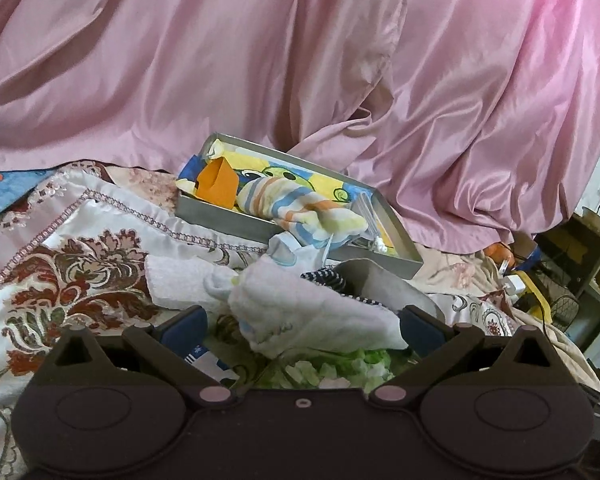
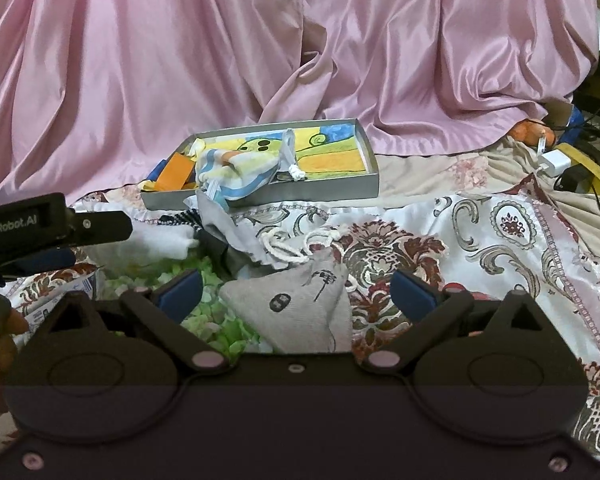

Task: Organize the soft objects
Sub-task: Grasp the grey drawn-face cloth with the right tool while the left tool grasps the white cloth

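My left gripper (image 1: pixel 302 330) is open, and a crumpled white cloth (image 1: pixel 312 316) lies between its blue fingers, untouched by either pad. A green fluffy item (image 1: pixel 328 368) lies under that cloth. My right gripper (image 2: pixel 296 294) is also open, either side of a grey drawstring pouch (image 2: pixel 300 308) on the patterned bedspread. Behind the pile, a grey tray (image 1: pixel 220 220) (image 2: pixel 300 192) holds a striped cloth (image 1: pixel 300 208) (image 2: pixel 240 176) and an orange piece (image 1: pixel 216 184) (image 2: pixel 176 172). The left gripper's body (image 2: pixel 52 224) shows at the left edge of the right wrist view.
A pink satin drape (image 1: pixel 260 60) hangs close behind the tray. A white towel (image 1: pixel 176 280) and a grey cloth (image 1: pixel 384 284) are heaped in front of the tray. A white charger (image 2: pixel 554 162), cables and clutter sit at the right edge of the bedspread.
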The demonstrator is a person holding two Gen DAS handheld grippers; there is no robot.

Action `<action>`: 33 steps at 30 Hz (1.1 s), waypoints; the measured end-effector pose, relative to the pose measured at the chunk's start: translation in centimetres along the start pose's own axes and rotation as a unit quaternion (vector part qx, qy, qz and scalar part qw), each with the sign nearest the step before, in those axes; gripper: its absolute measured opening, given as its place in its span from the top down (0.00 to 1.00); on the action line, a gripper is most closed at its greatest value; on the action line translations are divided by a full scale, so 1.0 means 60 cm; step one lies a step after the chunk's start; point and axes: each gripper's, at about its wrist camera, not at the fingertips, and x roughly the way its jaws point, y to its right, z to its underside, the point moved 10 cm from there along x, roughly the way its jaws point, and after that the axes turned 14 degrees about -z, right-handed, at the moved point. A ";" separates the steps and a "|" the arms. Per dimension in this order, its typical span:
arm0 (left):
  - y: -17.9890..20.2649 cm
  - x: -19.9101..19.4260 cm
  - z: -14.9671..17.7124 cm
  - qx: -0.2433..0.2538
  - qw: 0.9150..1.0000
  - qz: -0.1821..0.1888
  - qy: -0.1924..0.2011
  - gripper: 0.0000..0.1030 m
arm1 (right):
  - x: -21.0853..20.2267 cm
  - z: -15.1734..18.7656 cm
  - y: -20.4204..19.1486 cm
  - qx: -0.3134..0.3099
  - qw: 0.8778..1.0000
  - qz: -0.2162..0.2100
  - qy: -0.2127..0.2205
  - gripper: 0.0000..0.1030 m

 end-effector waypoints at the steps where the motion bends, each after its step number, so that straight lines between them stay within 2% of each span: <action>1: 0.000 0.002 0.000 0.001 1.000 0.000 0.000 0.01 | 0.002 0.001 0.000 0.001 1.000 -0.001 -0.001 0.06; 5: 0.001 0.003 -0.001 0.006 1.000 -0.004 0.004 0.01 | 0.012 0.005 0.002 0.005 1.000 -0.006 -0.005 0.08; 10: 0.005 0.000 -0.001 0.011 1.000 0.000 0.006 0.01 | 0.019 0.009 0.003 0.007 1.000 -0.013 -0.013 0.21; 19: 0.013 -0.007 -0.003 0.024 1.000 0.007 0.017 0.03 | 0.021 0.013 0.009 0.012 1.000 -0.016 -0.017 0.23; 33: 0.020 -0.007 -0.003 0.041 0.999 0.016 0.022 0.26 | 0.020 0.014 0.002 0.015 0.999 -0.033 -0.024 0.46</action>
